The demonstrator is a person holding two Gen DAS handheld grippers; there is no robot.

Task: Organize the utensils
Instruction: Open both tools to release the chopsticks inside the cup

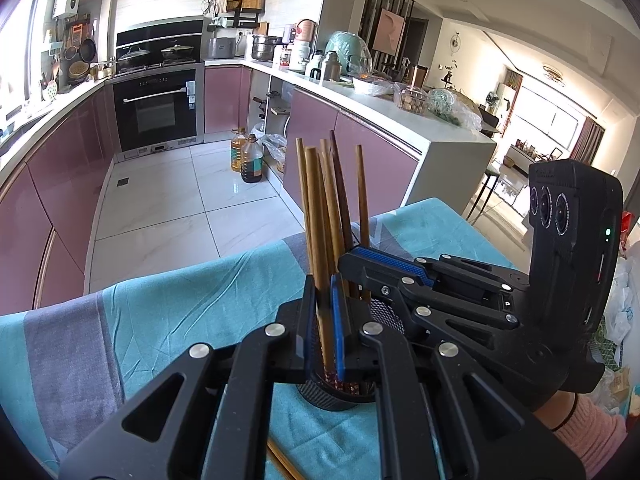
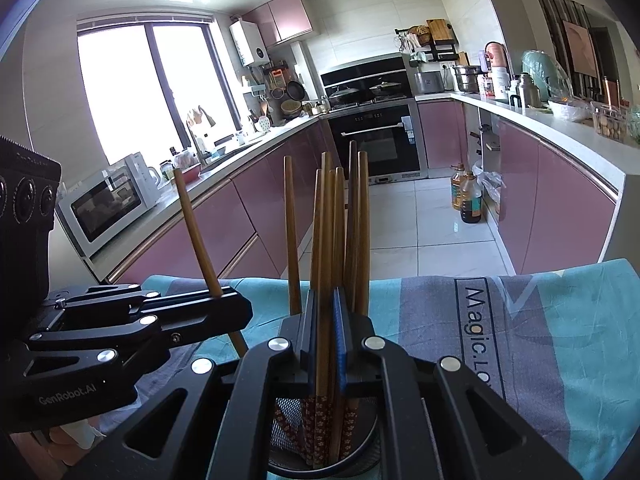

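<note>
A black mesh utensil cup (image 1: 336, 396) stands on the teal and grey cloth, holding several wooden chopsticks (image 1: 340, 208) upright. My left gripper (image 1: 323, 332) is shut on one wooden chopstick (image 1: 318, 232) right above the cup. My right gripper (image 2: 325, 344) is shut on a bunch of chopsticks (image 2: 326, 240) whose patterned tips stand in the cup (image 2: 352, 460). The right gripper also shows in the left wrist view (image 1: 384, 276), and the left gripper in the right wrist view (image 2: 224, 304) with its chopstick (image 2: 196, 232).
Another chopstick (image 1: 282, 464) lies on the cloth (image 1: 180, 300) near the front edge. The table ends ahead of the cup, with tiled floor beyond. Pink cabinets, an oven and oil bottles (image 1: 250, 156) stand farther off.
</note>
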